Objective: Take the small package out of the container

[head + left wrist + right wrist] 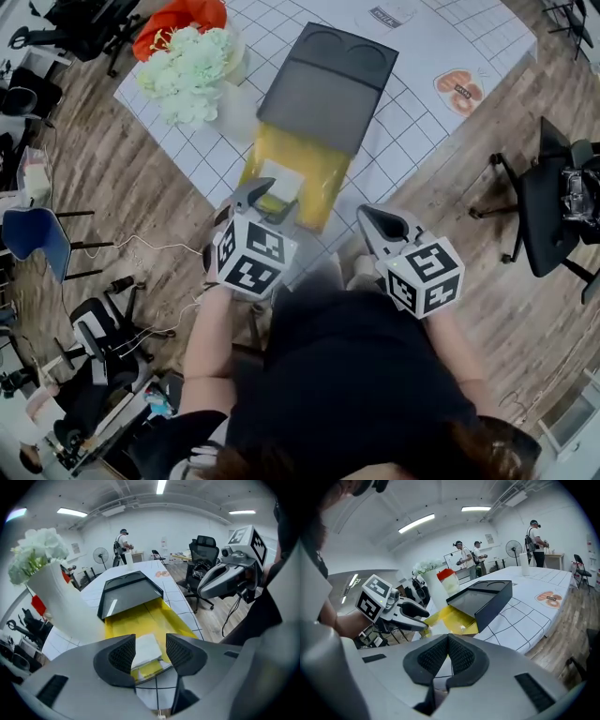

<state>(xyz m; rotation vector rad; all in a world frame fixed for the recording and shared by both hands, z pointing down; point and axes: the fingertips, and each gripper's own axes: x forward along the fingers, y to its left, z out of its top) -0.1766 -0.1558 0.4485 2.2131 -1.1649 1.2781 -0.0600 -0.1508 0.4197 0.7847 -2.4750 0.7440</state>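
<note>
The small package (146, 649) — white and flat — lies at the near end of the yellow container (136, 620) on the counter (180, 597), low in the frame's centre. The left tongs (150, 651) stand open, the package showing between their pads, unpressed. The right tongs (447, 654) are closed, empty.

surface: white grid-lined table (422, 131) | on it: yellow flat box with dark grey lid (305, 173); white vase of pale flowers (234, 108); round orange-printed paper (458, 91)

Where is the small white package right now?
In the head view the package lies at the yellow container's near end, just ahead of the left tool's open jaws.
</note>
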